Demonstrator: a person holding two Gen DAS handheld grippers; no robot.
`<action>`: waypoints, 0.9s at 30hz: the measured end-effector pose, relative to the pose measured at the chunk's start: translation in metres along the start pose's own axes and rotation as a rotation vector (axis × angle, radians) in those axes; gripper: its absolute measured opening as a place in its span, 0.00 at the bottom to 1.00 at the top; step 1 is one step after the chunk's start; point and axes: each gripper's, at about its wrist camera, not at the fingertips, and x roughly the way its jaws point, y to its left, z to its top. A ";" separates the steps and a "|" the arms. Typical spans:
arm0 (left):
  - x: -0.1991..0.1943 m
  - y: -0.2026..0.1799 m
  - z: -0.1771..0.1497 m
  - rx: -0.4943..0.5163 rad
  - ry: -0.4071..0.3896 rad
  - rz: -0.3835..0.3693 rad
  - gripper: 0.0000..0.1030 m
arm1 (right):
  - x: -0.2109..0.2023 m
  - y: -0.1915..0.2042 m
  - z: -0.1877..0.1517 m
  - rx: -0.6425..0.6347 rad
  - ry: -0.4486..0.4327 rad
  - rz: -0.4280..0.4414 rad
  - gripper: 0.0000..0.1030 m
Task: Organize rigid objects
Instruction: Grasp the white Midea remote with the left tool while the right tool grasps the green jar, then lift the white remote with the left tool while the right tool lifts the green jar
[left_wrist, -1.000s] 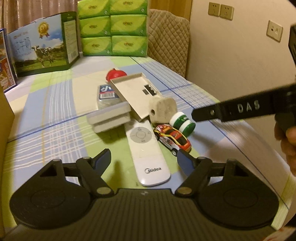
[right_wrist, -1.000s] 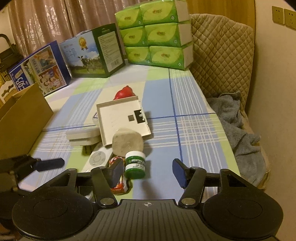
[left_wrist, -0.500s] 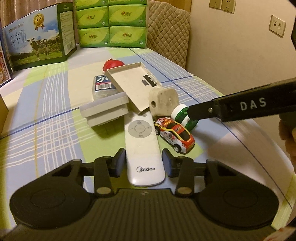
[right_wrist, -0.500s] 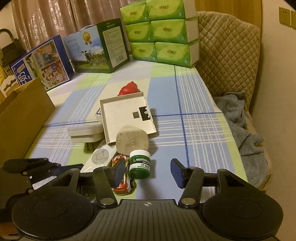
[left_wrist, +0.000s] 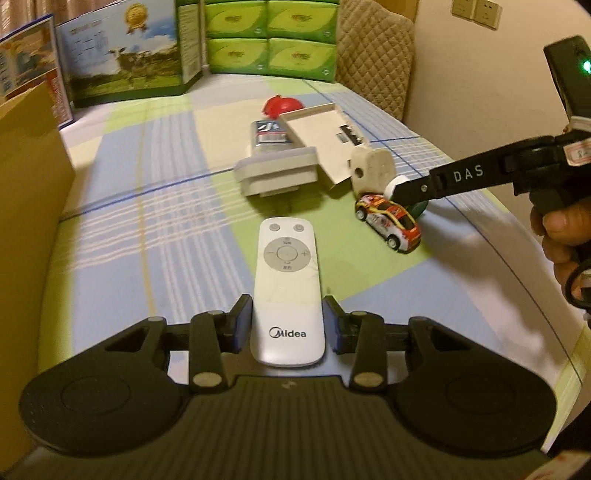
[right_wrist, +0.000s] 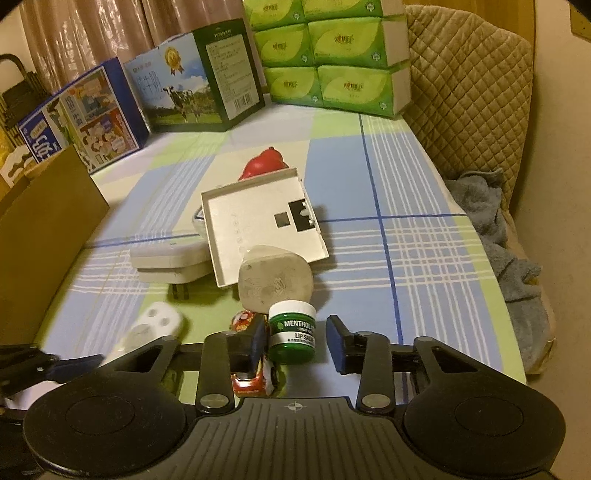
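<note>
- Left wrist: left tongs clamped on white remote, near end only; may tip.
- Right tongs closing round green jar, right pad clear; toy car at left finger, may get nudged.

A plaid cloth covers the bench under warm, dim light. Curtains hang behind; a quilted chair stands against the cream wall.

"Midea" on remote
</note>
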 end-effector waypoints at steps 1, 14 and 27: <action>-0.001 0.001 -0.001 -0.008 0.001 0.000 0.34 | 0.001 0.000 0.000 0.000 0.004 -0.002 0.29; 0.007 0.001 0.003 -0.005 -0.014 0.005 0.35 | 0.010 0.002 -0.002 -0.026 0.018 -0.025 0.25; 0.017 0.000 0.010 0.007 -0.021 0.007 0.36 | 0.006 0.004 -0.004 -0.014 0.024 -0.052 0.24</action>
